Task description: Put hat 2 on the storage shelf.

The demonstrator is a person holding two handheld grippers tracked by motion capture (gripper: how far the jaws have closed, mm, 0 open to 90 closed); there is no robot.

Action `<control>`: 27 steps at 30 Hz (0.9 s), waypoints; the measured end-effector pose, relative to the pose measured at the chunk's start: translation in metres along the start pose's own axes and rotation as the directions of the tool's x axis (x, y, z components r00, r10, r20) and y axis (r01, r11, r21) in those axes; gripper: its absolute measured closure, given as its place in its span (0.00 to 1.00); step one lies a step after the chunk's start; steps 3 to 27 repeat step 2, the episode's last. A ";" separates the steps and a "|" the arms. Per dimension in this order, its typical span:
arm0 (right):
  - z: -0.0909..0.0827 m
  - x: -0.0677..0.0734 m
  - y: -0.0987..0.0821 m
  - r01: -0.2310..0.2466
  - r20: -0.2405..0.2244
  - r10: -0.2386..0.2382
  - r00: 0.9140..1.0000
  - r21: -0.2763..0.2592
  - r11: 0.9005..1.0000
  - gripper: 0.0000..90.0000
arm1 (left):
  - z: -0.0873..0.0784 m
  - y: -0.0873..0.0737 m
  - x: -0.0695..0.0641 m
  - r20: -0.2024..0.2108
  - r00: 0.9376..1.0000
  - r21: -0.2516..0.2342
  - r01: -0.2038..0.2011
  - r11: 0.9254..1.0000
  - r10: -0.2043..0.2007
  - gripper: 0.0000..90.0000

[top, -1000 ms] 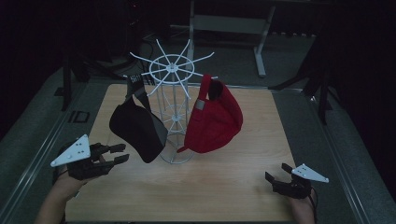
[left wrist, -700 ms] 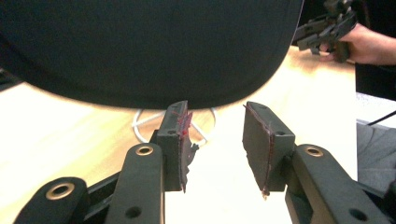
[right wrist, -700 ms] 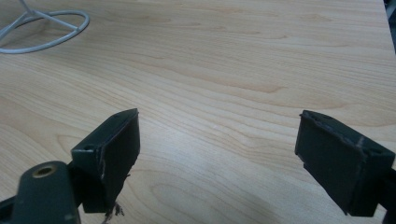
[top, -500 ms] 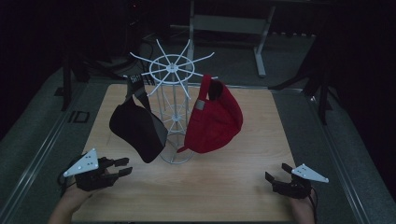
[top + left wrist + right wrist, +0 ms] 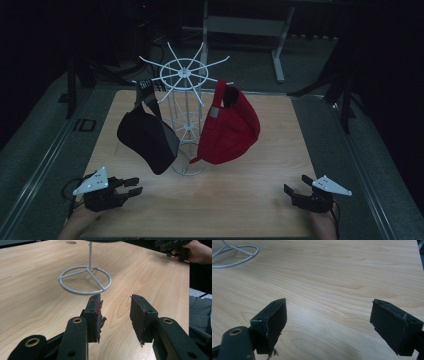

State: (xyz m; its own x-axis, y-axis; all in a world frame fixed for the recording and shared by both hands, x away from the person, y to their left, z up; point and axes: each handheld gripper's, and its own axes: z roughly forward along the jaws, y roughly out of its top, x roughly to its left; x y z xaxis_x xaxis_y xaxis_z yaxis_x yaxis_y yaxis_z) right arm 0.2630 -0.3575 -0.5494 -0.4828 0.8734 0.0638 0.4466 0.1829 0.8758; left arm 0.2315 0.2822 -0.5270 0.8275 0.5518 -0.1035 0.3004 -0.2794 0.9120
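From the high view you've got a white wire rack [image 5: 184,120] standing mid-table [image 5: 250,200], with a black cap [image 5: 147,140] hanging off its left side and a red cap [image 5: 230,131] off its right. Both caps dangle clear of the wood, each hooked on one of the rack's spokes.

Your left gripper [image 5: 131,185] sits low at the near left corner, jaws pointing in toward the rack, nothing between them. The left gripper view backs that up: your left gripper [image 5: 115,315] has its jaws spread part way, with bare wood in the gap, and the pads [image 5: 96,315] look chewed up with reddish scuffing, which you can't make out from above. That view also catches the rack's ring base [image 5: 85,280] just ahead, plus your other hand [image 5: 197,252] far off at the top right.

Your right gripper [image 5: 296,189] is at the near right corner, well away from the caps. In its own view the right gripper [image 5: 328,322] has its jaws spread wide and empty, with a sliver of the ring base [image 5: 234,255] at the top left.
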 end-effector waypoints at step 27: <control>0.000 0.000 0.000 0.002 0.002 -0.002 1.000 0.002 1.000 0.16 | 0.000 -0.001 0.000 -0.004 1.000 -0.003 -0.001 1.000 0.001 0.68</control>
